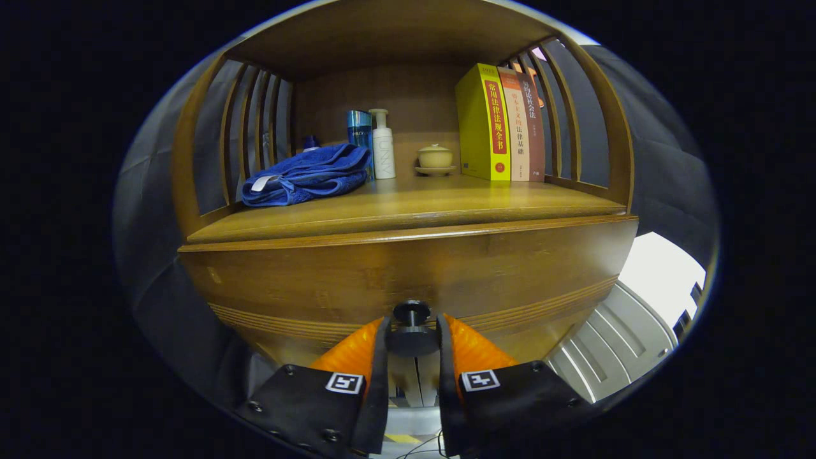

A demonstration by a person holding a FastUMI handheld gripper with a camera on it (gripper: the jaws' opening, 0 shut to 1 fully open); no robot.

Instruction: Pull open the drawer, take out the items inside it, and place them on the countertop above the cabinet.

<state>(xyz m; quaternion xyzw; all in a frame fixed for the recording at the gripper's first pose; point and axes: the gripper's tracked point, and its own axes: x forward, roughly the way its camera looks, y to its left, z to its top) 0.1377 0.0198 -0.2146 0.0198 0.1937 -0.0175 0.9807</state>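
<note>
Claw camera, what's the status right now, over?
Claw closed around drawer knob. Drawer looks closed. Blue towel on countertop. Nothing blocking.

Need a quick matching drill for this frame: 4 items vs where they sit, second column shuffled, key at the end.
Items:
1. drawer knob
2. blue towel
3. lidded cup
4. yellow book

Places:
A. beside the white pump bottle, on a saucer
B. between the gripper jaws, which flank it
C. first in the row of books
D. folded on the countertop, in front of the bottles

Pairs: 1-B, 2-D, 3-A, 4-C
</note>
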